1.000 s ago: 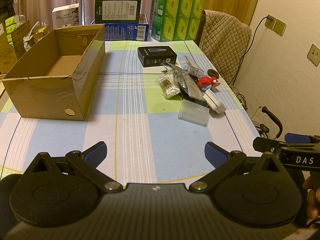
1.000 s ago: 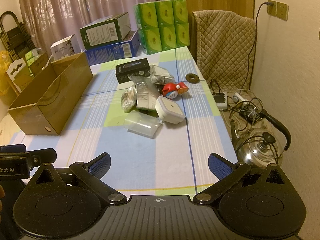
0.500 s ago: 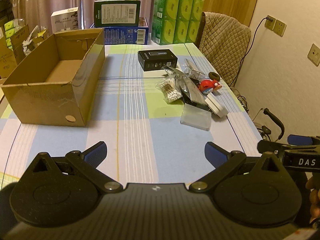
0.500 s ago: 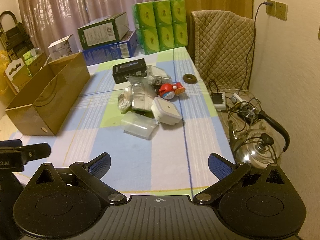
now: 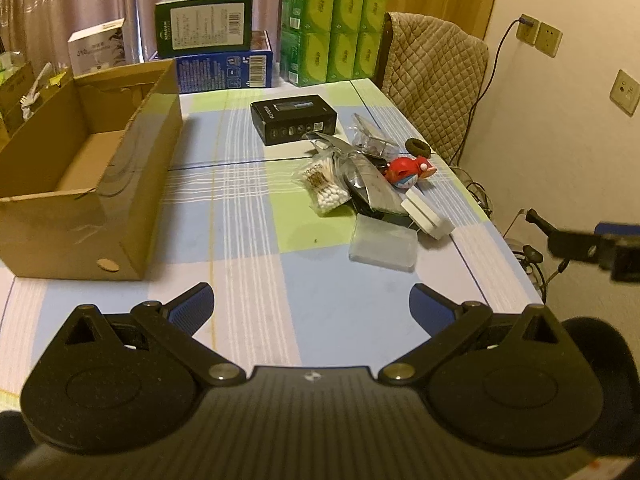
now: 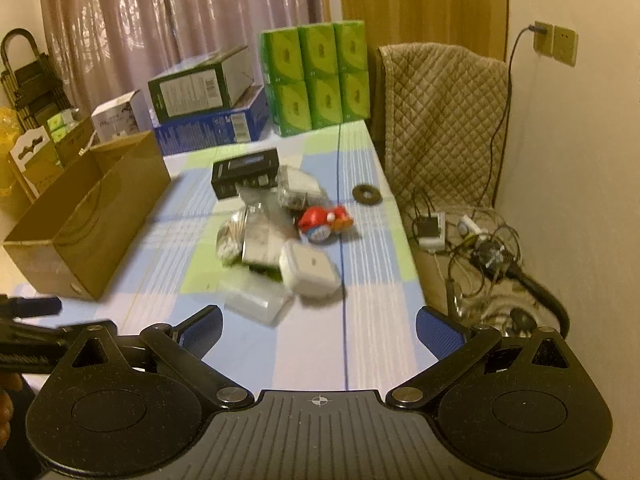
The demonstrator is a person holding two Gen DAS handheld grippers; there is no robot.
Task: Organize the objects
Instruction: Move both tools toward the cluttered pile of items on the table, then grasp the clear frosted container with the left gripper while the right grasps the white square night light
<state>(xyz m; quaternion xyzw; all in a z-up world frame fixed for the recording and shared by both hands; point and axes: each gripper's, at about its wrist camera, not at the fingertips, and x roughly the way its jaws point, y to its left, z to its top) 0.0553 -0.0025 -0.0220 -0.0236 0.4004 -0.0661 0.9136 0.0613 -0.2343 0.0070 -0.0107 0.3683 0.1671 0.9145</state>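
Your left gripper (image 5: 311, 304) sits at the bottom of its frame, released, its two blue ribbed pads spread wide over the checked cloth of the bench (image 5: 248, 288) and grasping nothing. Your right gripper (image 6: 319, 326) is likewise spread and empty at the bottom of its own view, which is blurred.

In the left wrist view, the corrugated cardboard box (image 5: 80, 184) fills the left side of the frame, open-topped, rectangular, with a round punched disc low on its near wall. The loose things lie in a cluster at centre right, well apart from the box. Farthest back is a matte black carton (image 5: 294, 118), flat and oblong. Below it, a clear bag of cotton swabs (image 5: 324, 186) lies just beside a crinkled silvery foil pouch (image 5: 370, 184). A glossy red round toy (image 5: 406, 170) rests to the right of the pouch, with a dark ring (image 5: 418, 146) just behind it. A white slab-shaped block (image 5: 428, 218) touches the pouch's near end, and a frosted translucent plastic case (image 5: 382, 242) with rounded corners lies nearest you.

At the top of the frame, glossy green packs (image 5: 334, 52) stand in a stacked block beside a blue carton (image 5: 224, 70) carrying a dark green carton (image 5: 202, 26). A quilted beige cover (image 5: 434, 80) drapes a chair at upper right.
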